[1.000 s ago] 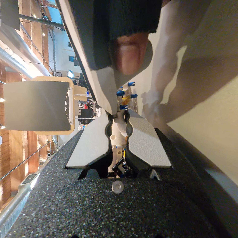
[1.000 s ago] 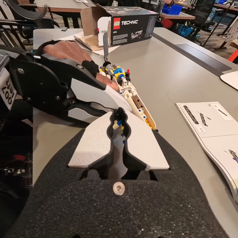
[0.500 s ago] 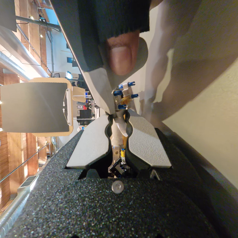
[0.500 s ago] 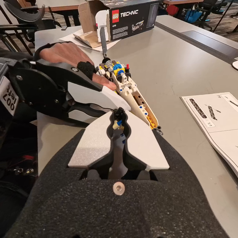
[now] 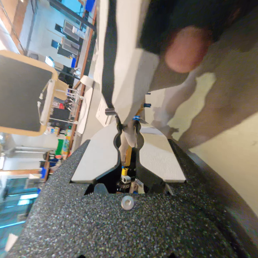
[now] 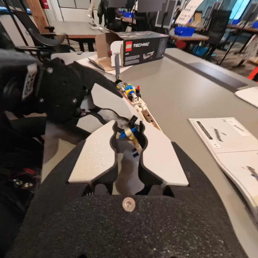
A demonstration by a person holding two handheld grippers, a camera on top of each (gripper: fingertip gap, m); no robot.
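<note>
My left gripper [image 5: 128, 126] is shut on a white part of a long white brick model [image 5: 129, 137] with blue pins and a yellow core. It shows at the left of the right wrist view [image 6: 55, 90], holding the model [image 6: 139, 106] above the grey table [image 6: 174, 90]. My right gripper [image 6: 127, 123] is open at the model's near end. A small cluster of black, blue and white parts [image 6: 130, 131] stands between its fingers, with a clear gap on the left side. The right gripper's white finger [image 5: 125, 83] and a thumb [image 5: 184, 51] fill the top of the left wrist view.
An open black cardboard box [image 6: 139, 47] stands at the back of the table, on papers. An open instruction booklet [image 6: 223, 139] lies at the right. A white flat thing [image 6: 248, 96] sits at the right edge. Chairs and other tables stand behind. My left and right fingertips are right by each other.
My right gripper's fingers have spread apart and no longer press on the small cluster of parts. My left gripper keeps its hold on the model. Both views have shifted a little.
</note>
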